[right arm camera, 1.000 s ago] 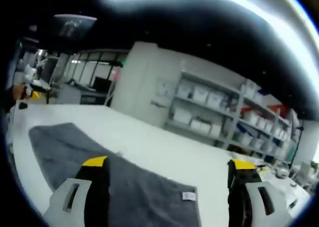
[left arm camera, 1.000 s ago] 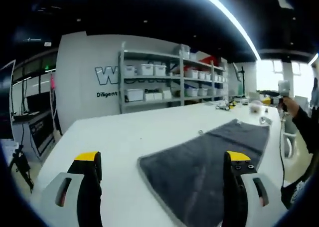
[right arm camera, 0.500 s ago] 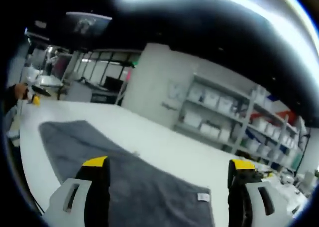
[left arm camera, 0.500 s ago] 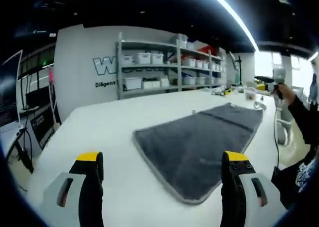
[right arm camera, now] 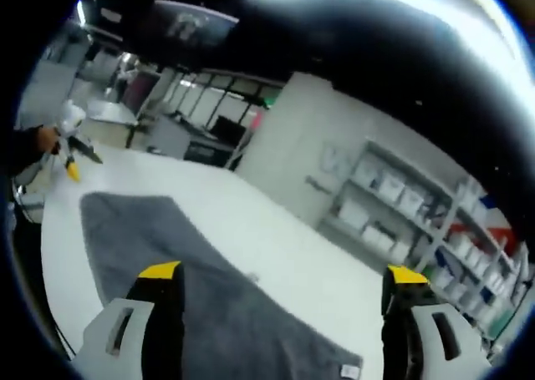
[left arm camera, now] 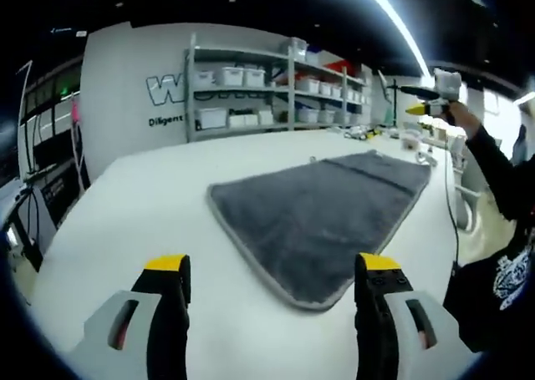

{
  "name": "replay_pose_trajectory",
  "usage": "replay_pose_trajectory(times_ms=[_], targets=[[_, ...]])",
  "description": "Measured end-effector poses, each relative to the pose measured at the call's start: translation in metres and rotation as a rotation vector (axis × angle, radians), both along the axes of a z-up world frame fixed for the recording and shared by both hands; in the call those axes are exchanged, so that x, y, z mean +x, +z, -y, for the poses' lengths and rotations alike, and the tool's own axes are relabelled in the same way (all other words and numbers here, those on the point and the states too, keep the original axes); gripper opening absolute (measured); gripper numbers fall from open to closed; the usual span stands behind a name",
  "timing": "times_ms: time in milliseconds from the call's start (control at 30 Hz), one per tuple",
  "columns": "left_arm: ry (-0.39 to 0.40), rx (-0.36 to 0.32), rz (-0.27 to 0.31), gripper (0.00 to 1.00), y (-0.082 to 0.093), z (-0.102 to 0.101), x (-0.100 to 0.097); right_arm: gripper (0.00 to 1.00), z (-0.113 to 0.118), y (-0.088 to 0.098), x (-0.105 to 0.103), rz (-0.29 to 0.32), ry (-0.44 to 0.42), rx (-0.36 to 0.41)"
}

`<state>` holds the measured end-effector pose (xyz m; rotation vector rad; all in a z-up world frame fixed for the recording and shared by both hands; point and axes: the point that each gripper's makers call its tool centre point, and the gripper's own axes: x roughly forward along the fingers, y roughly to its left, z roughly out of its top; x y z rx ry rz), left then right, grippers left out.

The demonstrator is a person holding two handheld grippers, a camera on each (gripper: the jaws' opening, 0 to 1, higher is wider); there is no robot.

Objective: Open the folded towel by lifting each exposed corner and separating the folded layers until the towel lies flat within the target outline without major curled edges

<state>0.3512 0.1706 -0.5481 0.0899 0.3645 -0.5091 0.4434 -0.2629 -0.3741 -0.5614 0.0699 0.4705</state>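
A dark grey towel [left arm camera: 318, 213] with a pale hem lies spread flat on the white table [left arm camera: 142, 213] in the left gripper view, its near corner rounded. My left gripper [left arm camera: 272, 267] hovers open above the table's near side, nothing between its yellow-tipped jaws. My right gripper [left arm camera: 422, 106] shows far right in that view, held up in a hand, well above the towel's far end. In the right gripper view the towel [right arm camera: 159, 255] stretches from lower middle to upper left, a small white label [right arm camera: 349, 370] at its near edge. My right gripper [right arm camera: 280, 273] is open and empty. The left gripper [right arm camera: 71, 159] appears far left.
Metal shelves with white bins [left arm camera: 251, 88] stand against the back wall behind the table. Small items [left arm camera: 368, 133] sit at the table's far right end. A person's dark sleeve [left arm camera: 497, 171] reaches along the right side. Desks and monitors [right arm camera: 180, 138] stand beyond the table in the right gripper view.
Both cameras have lifted and pulled back, so the towel shows whole and farther off. The right gripper has risen higher in the left gripper view. The towel has not moved.
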Motion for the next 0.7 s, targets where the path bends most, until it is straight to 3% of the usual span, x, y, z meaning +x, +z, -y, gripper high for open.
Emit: replay_pose_trajectory(times_ms=[233,333,433,700], targets=[[-0.017,-0.031,-0.042,0.76,-0.013,0.008,0.000,0.98,-0.058,0.007,0.025,-0.040,0.100,-0.077],[-0.031,-0.026,-0.046,0.77,-0.014,0.012,-0.001,0.99,-0.075,0.019,0.037,-0.056,0.125,-0.064],[-0.044,-0.024,-0.058,0.77,-0.016,0.017,-0.006,0.98,-0.083,0.030,0.050,-0.056,0.139,-0.080],[-0.052,-0.032,-0.108,0.73,-0.026,0.035,-0.014,0.94,-0.098,0.036,0.077,-0.119,0.166,-0.144]])
